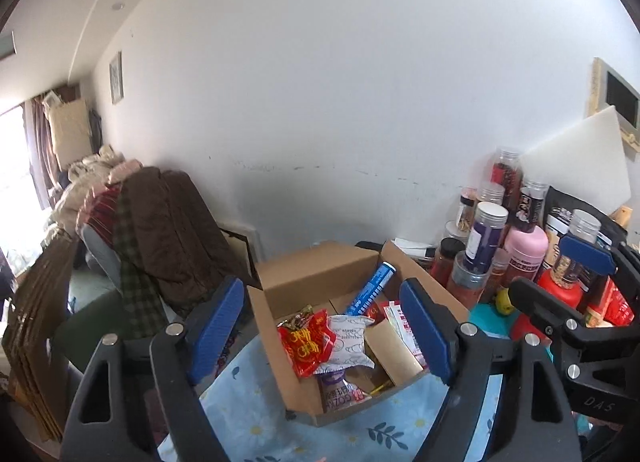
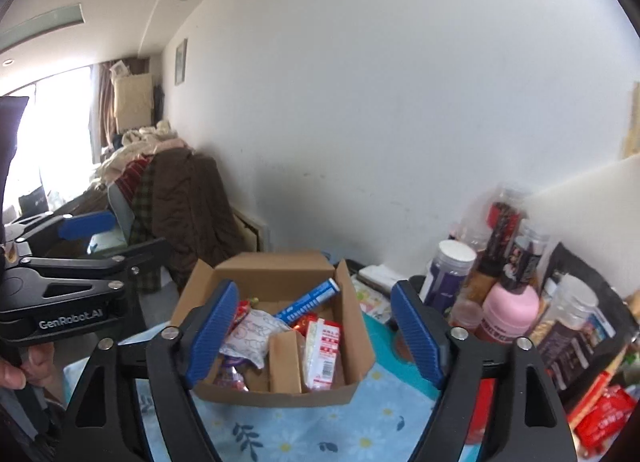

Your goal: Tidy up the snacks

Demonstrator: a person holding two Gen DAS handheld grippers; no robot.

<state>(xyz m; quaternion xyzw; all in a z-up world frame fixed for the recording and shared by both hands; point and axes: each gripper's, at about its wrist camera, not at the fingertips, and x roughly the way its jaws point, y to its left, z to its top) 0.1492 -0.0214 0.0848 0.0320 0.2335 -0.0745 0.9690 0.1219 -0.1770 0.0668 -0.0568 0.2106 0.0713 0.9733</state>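
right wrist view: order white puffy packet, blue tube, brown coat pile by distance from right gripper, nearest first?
From the right gripper:
1. White puffy packet, front left in the cardboard box.
2. Blue tube, leaning toward the box's back right.
3. Brown coat pile, beyond the box, left.

Daylight floods in from the window point(image 2: 60, 122) at far left, blown out to white — the wall point(image 1: 360, 82) is evenly lit, with a soft shadow low down. Fisheye bending and dark corners frame both views; the right wrist picture is slightly blurred.
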